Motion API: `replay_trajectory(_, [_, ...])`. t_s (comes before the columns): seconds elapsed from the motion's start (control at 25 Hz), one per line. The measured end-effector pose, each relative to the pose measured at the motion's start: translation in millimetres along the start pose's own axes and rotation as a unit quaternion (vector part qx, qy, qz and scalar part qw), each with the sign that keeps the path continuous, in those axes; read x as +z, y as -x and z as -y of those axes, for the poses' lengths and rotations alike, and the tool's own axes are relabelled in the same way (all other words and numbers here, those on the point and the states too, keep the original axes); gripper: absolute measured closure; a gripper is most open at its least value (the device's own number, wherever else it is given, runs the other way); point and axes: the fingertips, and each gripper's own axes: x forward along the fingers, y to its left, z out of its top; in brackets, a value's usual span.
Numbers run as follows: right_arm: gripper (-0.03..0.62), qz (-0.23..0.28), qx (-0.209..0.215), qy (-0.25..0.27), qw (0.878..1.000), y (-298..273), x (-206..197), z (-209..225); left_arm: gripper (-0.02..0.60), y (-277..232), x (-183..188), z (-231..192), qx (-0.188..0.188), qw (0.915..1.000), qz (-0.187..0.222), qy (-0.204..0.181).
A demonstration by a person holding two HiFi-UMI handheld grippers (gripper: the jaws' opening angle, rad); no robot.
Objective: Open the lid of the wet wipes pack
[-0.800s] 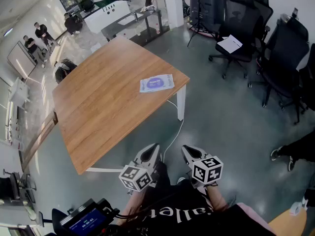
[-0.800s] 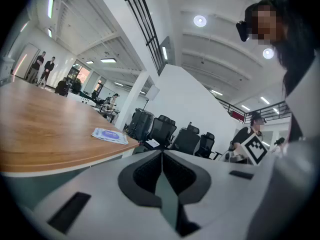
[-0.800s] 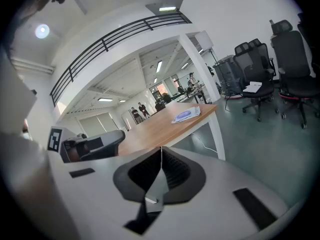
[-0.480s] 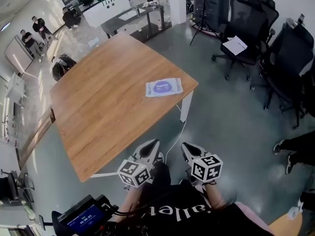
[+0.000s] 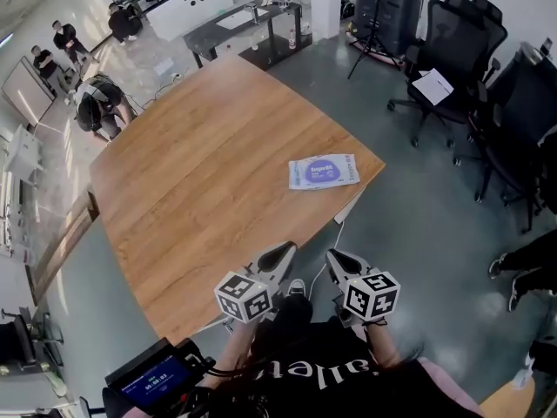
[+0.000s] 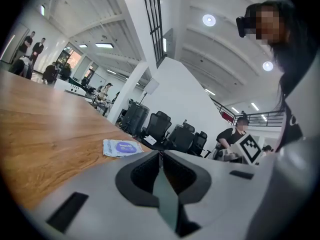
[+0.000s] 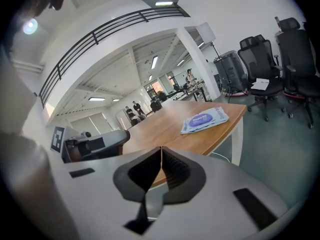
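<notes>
The left gripper (image 6: pixel 160 158) has its jaws closed flat against each other with nothing between them. The right gripper (image 7: pixel 161 153) is the same, jaws shut and empty. From the head view the two sit side by side, close in front of the person's body. The tip of the left one lies at the near edge of the table (image 5: pixel 183 198), and the right one is over the grey floor (image 5: pixel 409 233) just beside that edge.

The wet wipes pack (image 5: pixel 324 172) lies flat on the wooden table near its right-hand corner, well apart from both grippers. Its purple oval label faces up. Whether its lid is lifted is too small to tell.

Beyond that corner several black office chairs (image 5: pixel 452 33) stand on the floor, one with a sheet of paper on its seat. At the far left end of the table a person (image 5: pixel 97 103) bends over, and others stand further back. A small device with a blue screen (image 5: pixel 157 381) shows at the lower left.
</notes>
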Motion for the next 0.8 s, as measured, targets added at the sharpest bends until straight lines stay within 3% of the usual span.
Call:
replay_trajectory(0.16, [0.582, 0.015, -0.019, -0.009, 1.000, -21.4, 11.2, -10.8, 0.543, 5.9, 13.5, -36.4, -0.014, 0.9999, -0.004, 0.008])
replay_trajectory(0.4, [0.582, 0.009, -0.053, -0.008, 0.999, -22.9, 20.8, 2.0, 0.534, -11.0, 19.0, -55.8, -0.028, 0.9994, -0.012, 0.017])
replay_trajectory(0.6, [0.582, 0.010, -0.067, -0.013, 0.998, -25.4, 44.6, 43.2, 0.520, -57.6, 20.2, -59.1, -0.033, 0.9991, -0.022, 0.015])
replay_trajectory(0.8, [0.582, -0.003, -0.050, -0.008, 0.999, -47.1, 76.1, 100.4, 0.520, -113.1, 22.4, -78.4, -0.001, 0.9995, -0.025, 0.019])
